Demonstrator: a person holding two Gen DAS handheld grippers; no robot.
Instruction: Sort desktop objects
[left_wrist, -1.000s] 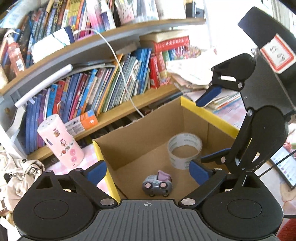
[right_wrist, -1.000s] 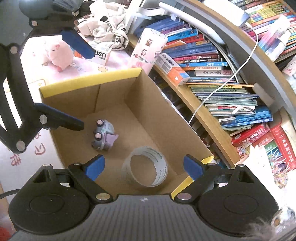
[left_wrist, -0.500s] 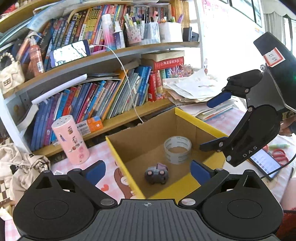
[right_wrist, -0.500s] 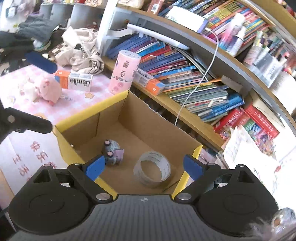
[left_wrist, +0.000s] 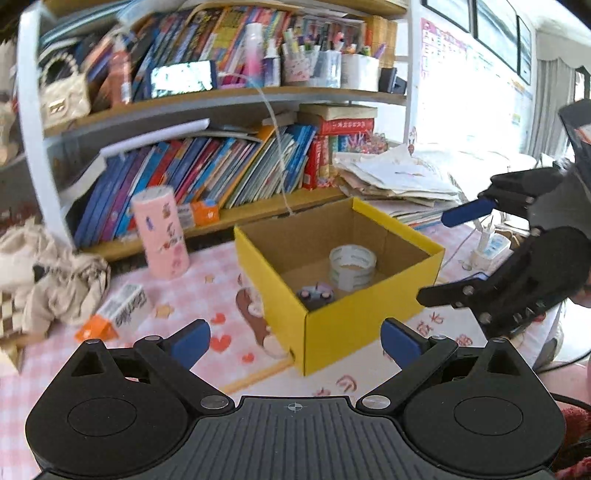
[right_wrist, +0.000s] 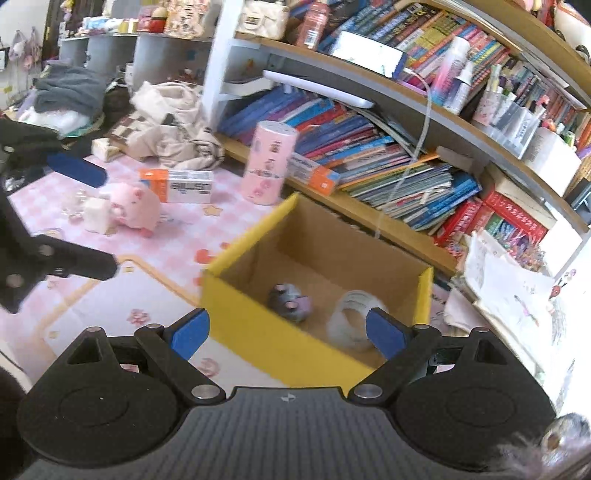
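A yellow cardboard box (left_wrist: 343, 328) stands on the pink desk mat, seen also in the right wrist view (right_wrist: 258, 332). Inside it lie a tape roll (left_wrist: 352, 266) (right_wrist: 349, 325) and a small purple toy car (left_wrist: 316, 293) (right_wrist: 290, 301). My left gripper (left_wrist: 295, 338) is open and empty, in front of the box. My right gripper (right_wrist: 288, 332) is open and empty, above the box's near wall. It also shows at the right of the left wrist view (left_wrist: 454, 254). A pink pig plush (right_wrist: 135, 208) and an orange-and-white carton (right_wrist: 177, 186) (left_wrist: 118, 314) lie on the mat.
A pink cylinder (left_wrist: 160, 230) (right_wrist: 269, 168) stands by the lower bookshelf (left_wrist: 258, 210). Crumpled cloth (left_wrist: 51, 277) lies at the left. A paper stack (left_wrist: 399, 177) lies behind the box. A small white block (right_wrist: 94, 218) sits beside the pig.
Both grippers have pulled back and up from the box, which now looks smaller and farther. More of the desk and shelves shows. The car and tape stay in the box.
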